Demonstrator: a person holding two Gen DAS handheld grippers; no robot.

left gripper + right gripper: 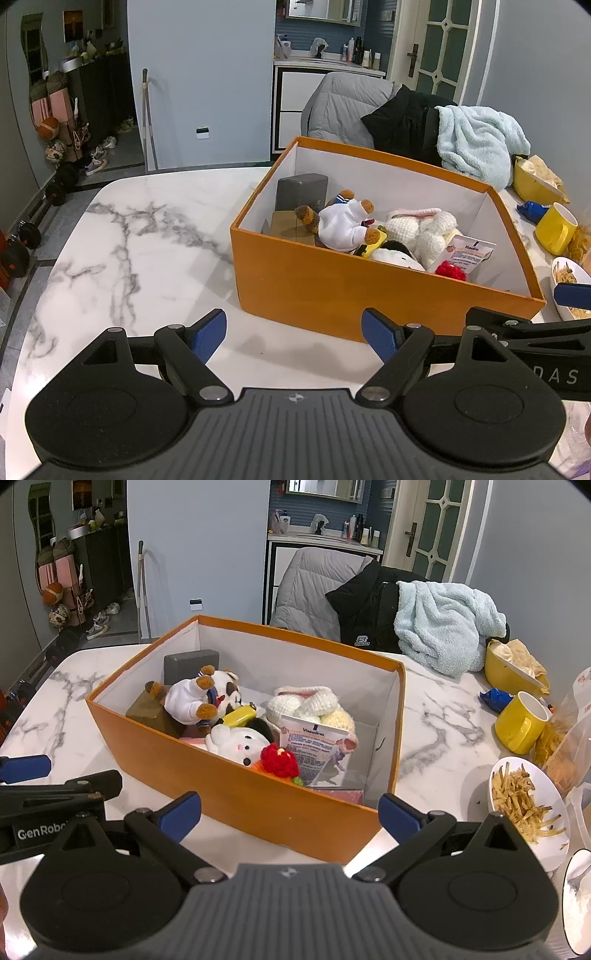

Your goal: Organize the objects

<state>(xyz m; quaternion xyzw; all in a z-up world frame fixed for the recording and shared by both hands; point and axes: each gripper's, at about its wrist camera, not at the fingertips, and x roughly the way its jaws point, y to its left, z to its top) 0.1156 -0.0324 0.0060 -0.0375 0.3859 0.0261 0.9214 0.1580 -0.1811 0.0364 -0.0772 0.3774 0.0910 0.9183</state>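
An orange box (332, 291) (236, 794) stands on the marble table (147, 251) (436, 734). It holds a plush bear in white (341, 223) (192, 699), a white crochet toy (421, 227) (306, 707), a white plush (238, 742), a red crochet piece (450, 269) (279, 762), a Vaseline packet (467, 254) (314, 746) and a grey block (301, 190) (190, 664). My left gripper (295, 336) is open and empty before the box's near left corner. My right gripper (290, 816) is open and empty before the box's near wall.
A yellow mug (521, 716) (556, 229), a yellow bowl (511, 672), a blue wrapper (495, 698) and a plate of fries (524, 801) sit right of the box. Snack bags (565, 738) stand at the far right. Chairs with coats and a blue blanket (443, 627) stand behind.
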